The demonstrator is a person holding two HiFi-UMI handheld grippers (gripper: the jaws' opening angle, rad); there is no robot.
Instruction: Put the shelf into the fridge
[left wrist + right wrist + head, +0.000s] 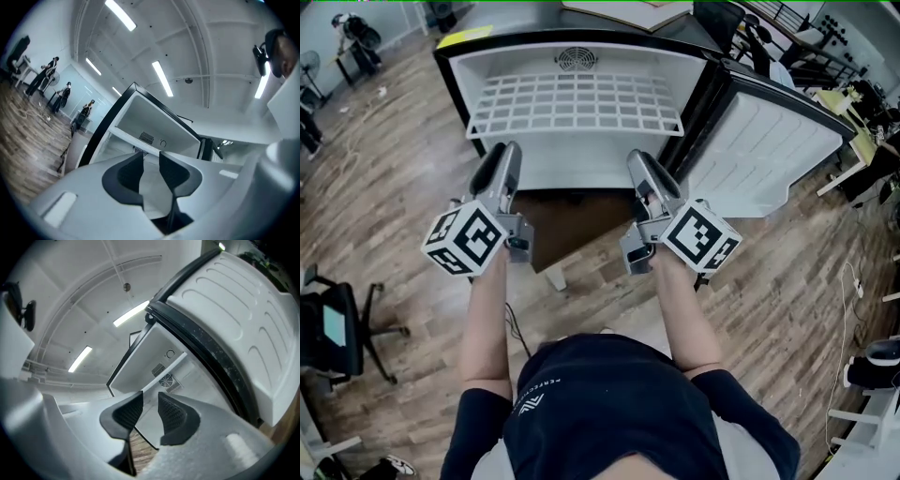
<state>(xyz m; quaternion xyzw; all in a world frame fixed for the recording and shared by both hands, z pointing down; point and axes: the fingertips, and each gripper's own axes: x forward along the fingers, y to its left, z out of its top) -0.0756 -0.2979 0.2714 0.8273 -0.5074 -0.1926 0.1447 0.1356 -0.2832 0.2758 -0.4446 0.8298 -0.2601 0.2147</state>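
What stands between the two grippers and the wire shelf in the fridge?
Nothing visible does. Both the left gripper and the right gripper face the shelf in the open fridge, fingers apart and empty.

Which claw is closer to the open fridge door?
Right. The right claw sits just left of the fridge door, near its hinged edge. The left claw is farther away, over at the opposite side of the opening.
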